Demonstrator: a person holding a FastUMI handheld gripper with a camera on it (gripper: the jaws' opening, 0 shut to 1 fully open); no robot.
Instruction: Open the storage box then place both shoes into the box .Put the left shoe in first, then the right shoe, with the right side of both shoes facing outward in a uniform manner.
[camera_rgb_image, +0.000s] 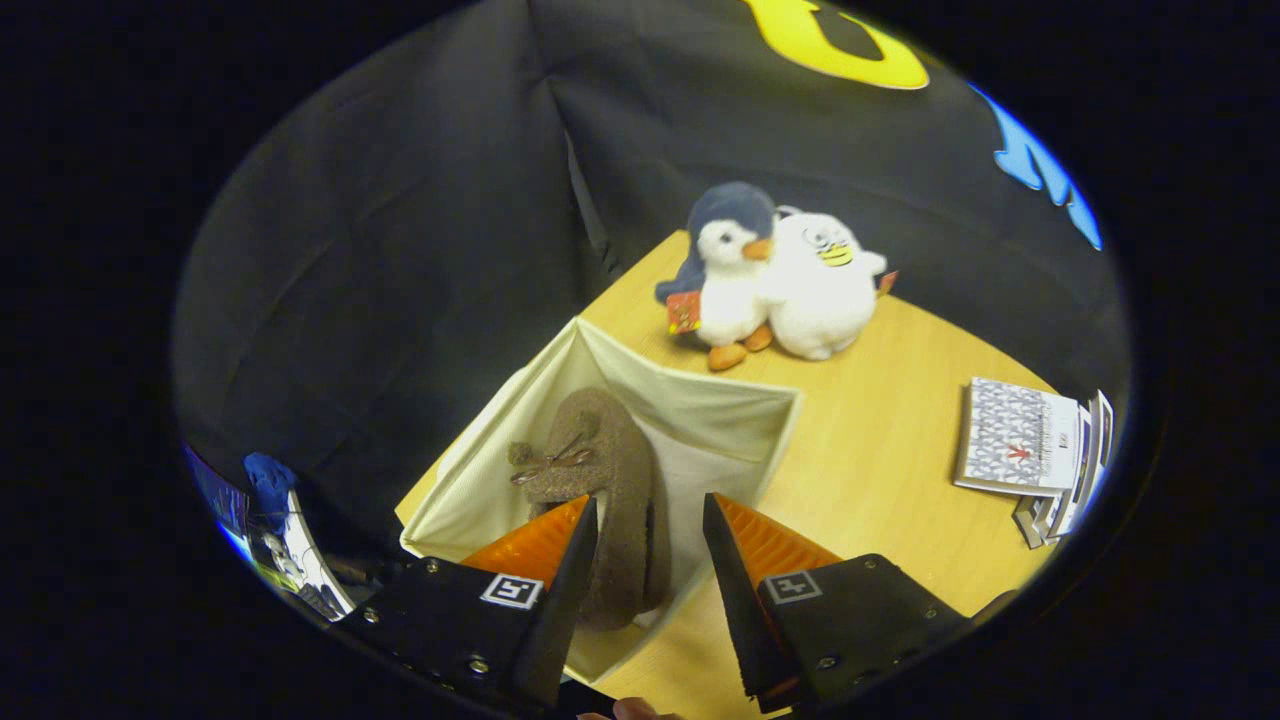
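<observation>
Gripper view: the gripper (650, 520) hung over the storage box (720, 415), jaws spread apart, gripping nothing. The box was open, cream fabric, sitting on the wooden bench (880, 430) near its edge by the booth wall. One brown fuzzy shoe (605, 480) with a small bow stood on its side inside the box, between and just beyond the fingers; the near finger (560, 590) overlapped its heel end, contact unclear. Beyond the box, two plush toys (775, 275) sat touching each other at the back of the bench. A stack of booklets (1030, 440) lay well apart from the box.
</observation>
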